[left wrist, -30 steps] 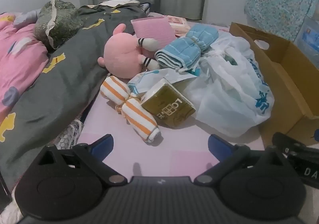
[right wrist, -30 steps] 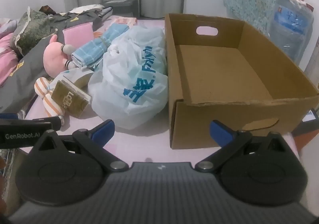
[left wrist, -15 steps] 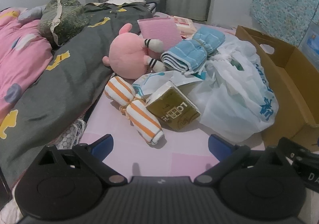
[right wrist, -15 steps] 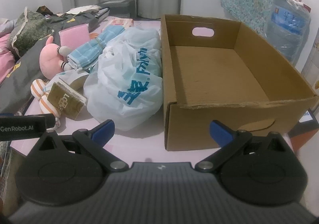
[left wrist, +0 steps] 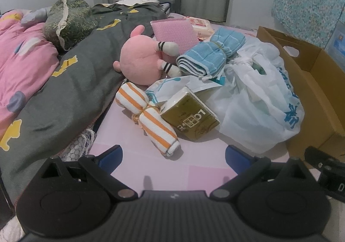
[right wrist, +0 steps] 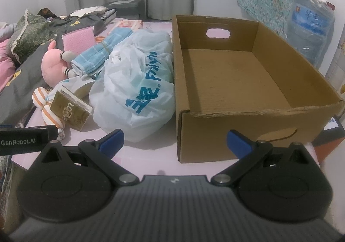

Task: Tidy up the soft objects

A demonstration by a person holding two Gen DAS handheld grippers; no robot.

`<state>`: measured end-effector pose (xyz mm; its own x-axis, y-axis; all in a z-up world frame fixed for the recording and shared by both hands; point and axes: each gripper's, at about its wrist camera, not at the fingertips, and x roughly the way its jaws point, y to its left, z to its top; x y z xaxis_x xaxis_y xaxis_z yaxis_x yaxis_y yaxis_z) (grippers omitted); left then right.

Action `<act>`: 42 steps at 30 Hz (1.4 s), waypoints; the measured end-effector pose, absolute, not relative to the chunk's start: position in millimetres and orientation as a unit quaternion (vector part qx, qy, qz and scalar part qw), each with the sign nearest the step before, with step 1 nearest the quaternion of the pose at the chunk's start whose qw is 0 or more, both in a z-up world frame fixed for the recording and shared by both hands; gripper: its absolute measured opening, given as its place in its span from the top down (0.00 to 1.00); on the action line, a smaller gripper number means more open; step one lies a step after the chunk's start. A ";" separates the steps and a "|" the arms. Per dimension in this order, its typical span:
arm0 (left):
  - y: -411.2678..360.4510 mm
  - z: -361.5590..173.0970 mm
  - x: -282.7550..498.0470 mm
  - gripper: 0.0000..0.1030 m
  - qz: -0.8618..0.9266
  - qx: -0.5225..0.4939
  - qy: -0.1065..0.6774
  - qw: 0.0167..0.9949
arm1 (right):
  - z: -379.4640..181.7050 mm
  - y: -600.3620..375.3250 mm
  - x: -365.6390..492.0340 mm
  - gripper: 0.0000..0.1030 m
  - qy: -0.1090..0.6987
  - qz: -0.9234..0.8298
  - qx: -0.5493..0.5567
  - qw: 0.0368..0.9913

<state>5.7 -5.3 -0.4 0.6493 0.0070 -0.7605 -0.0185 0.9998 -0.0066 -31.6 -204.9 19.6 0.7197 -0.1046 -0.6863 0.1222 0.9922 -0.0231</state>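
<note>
On the pink bed surface lies a pile: an orange-striped rolled towel (left wrist: 146, 117), a gold tissue pack (left wrist: 189, 118), a pink plush toy (left wrist: 140, 63), a blue rolled towel (left wrist: 207, 56), a pink cloth (left wrist: 174, 34) and a white plastic bag (left wrist: 256, 102). My left gripper (left wrist: 173, 154) stands open just in front of the striped towel, holding nothing. The right gripper (right wrist: 174, 141) is open too, near the front corner of an empty cardboard box (right wrist: 237, 74), with the white plastic bag (right wrist: 138, 91) to its left.
A dark grey blanket (left wrist: 71, 86) and a pink quilt (left wrist: 19, 63) cover the left side of the bed. A green pillow (left wrist: 69, 20) lies behind them. A water jug (right wrist: 310, 28) stands right of the box. Curtains hang at the back.
Both grippers have edged forward and slightly left; the pile and the box sit a little further right in their views. Nothing was picked up and the jaws stayed open.
</note>
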 end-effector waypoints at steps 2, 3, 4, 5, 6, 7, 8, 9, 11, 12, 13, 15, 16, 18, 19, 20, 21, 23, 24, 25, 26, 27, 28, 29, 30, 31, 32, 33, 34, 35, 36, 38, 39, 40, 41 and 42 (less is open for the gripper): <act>-5.0 -0.7 5.7 0.01 0.008 -0.007 0.419 0.908 | 19.3 -205.2 -31.4 0.01 0.369 -0.061 0.012 0.927; -4.9 -0.8 5.7 0.01 0.008 -0.007 0.419 0.908 | 19.3 -205.2 -31.4 0.01 0.370 -0.061 0.012 0.927; -4.7 -1.0 5.8 0.01 0.009 -0.007 0.420 0.908 | 19.3 -205.2 -31.4 0.01 0.370 -0.061 0.013 0.927; -4.9 -1.0 5.7 0.01 0.009 -0.007 0.420 0.908 | 19.3 -205.2 -31.4 0.01 0.370 -0.061 0.013 0.927; -4.8 -1.2 5.7 0.01 0.010 -0.006 0.420 0.907 | 19.2 -205.2 -31.3 0.01 0.370 -0.061 0.013 0.927; -4.6 -1.4 5.8 0.01 0.011 -0.006 0.420 0.907 | 19.1 -205.2 -31.3 0.01 0.370 -0.061 0.013 0.927; -4.7 -1.5 6.5 0.01 0.011 -0.006 0.421 0.907 | 19.0 -205.4 -31.2 0.01 0.370 -0.061 0.014 0.927; -4.8 -1.8 6.8 0.01 0.011 -0.005 0.421 0.907 | 18.9 -205.4 -31.2 0.01 0.370 -0.061 0.014 0.927; -4.8 -2.4 6.8 0.01 0.011 -0.005 0.422 0.906 | 18.9 -205.3 -31.1 0.01 0.370 -0.061 0.013 0.927; -4.9 -2.6 6.8 0.01 0.011 -0.004 0.423 0.906 | 18.9 -205.3 -31.1 0.01 0.370 -0.061 0.013 0.927; -5.1 -3.0 6.8 0.01 0.011 -0.003 0.423 0.906 | 18.7 -205.4 -31.2 0.01 0.371 -0.061 0.014 0.927; -5.5 -3.7 7.3 0.01 0.012 -0.002 0.424 0.906 | 17.8 -205.8 -30.6 0.01 0.372 -0.061 0.015 0.926; -5.5 -4.0 7.1 0.01 0.012 -0.001 0.424 0.905 | 17.3 -206.0 -30.1 0.01 0.372 -0.062 0.016 0.926; -5.7 -4.6 7.4 0.01 0.011 -0.001 0.425 0.905 | 16.9 -206.3 -29.6 0.01 0.373 -0.062 0.017 0.926; -5.7 -4.7 7.4 0.01 0.012 -0.001 0.425 0.905 | 16.7 -206.3 -29.4 0.01 0.373 -0.062 0.017 0.926; -5.8 -4.9 7.4 0.01 0.012 -0.001 0.425 0.905 | 16.7 -206.2 -29.1 0.01 0.373 -0.062 0.017 0.925; -6.1 -5.3 7.5 0.01 0.012 -0.001 0.426 0.905 | 16.5 -206.0 -28.9 0.01 0.374 -0.062 0.017 0.925; -6.1 -5.3 7.6 0.01 0.012 -0.001 0.426 0.905 | 16.6 -206.3 -29.1 0.01 0.373 -0.062 0.017 0.926; -5.9 -5.6 7.8 0.01 0.012 0.000 0.426 0.904 | 16.5 -206.3 -29.1 0.01 0.373 -0.061 0.017 0.926; -6.0 -6.0 7.9 0.01 0.012 0.000 0.427 0.904 | 16.5 -206.4 -29.1 0.01 0.373 -0.061 0.017 0.925; -6.1 -6.5 7.9 0.01 0.012 0.001 0.427 0.904 | 16.2 -206.4 -28.8 0.01 0.374 -0.061 0.018 0.925; -6.2 -6.9 8.3 0.01 0.012 0.001 0.428 0.904 | 15.8 -206.1 -28.3 0.01 0.374 -0.061 0.018 0.925; -6.3 -7.4 8.7 0.01 0.012 0.002 0.428 0.904 | 15.7 -205.6 -27.6 0.01 0.375 -0.061 0.019 0.925; -6.3 -7.7 9.2 0.01 0.013 0.002 0.429 0.903 | 15.4 -205.4 -27.3 0.01 0.375 -0.061 0.019 0.925; -6.2 -7.7 9.5 0.01 0.013 0.002 0.429 0.903 | 15.3 -205.3 -27.2 0.01 0.375 -0.061 0.019 0.925; -6.2 -7.9 9.5 0.01 0.013 0.002 0.429 0.903 | 15.3 -205.5 -27.2 0.01 0.375 -0.061 0.019 0.925; -6.1 -8.0 9.6 0.01 0.013 0.002 0.429 0.903 | 15.3 -205.5 -27.3 0.01 0.375 -0.061 0.019 0.925; -6.0 -7.9 9.8 0.01 0.013 0.002 0.430 0.903 | 15.2 -205.4 -27.2 0.01 0.375 -0.061 0.019 0.925; -6.0 -7.9 9.7 0.01 0.013 0.002 0.430 0.903 | 15.2 -205.4 -27.3 0.01 0.375 -0.061 0.019 0.925; -5.9 -8.0 9.9 0.01 0.013 0.003 0.430 0.903 | 14.9 -205.2 -27.1 0.01 0.375 -0.061 0.019 0.925; -5.9 -8.0 10.0 0.01 0.013 0.003 0.430 0.903 | 14.9 -205.2 -26.8 0.01 0.375 -0.061 0.019 0.925; -5.7 -8.4 10.0 0.01 0.013 0.003 0.431 0.902 | 15.1 -205.3 -27.0 0.01 0.375 -0.061 0.020 0.925; -5.4 -9.1 10.2 0.01 0.013 0.003 0.431 0.902 | 15.0 -205.1 -26.9 0.01 0.375 -0.061 0.020 0.925; -5.1 -9.4 10.0 0.01 0.014 0.003 0.431 0.902 | 14.8 -204.8 -26.8 0.01 0.375 -0.061 0.020 0.925; -4.9 -9.7 10.3 0.01 0.014 0.003 0.432 0.902 | 14.7 -205.0 -26.8 0.01 0.375 -0.061 0.020 0.925; -4.9 -9.9 10.8 0.01 0.014 0.004 0.432 0.902 | 14.4 -204.6 -26.8 0.01 0.375 -0.060 0.021 0.925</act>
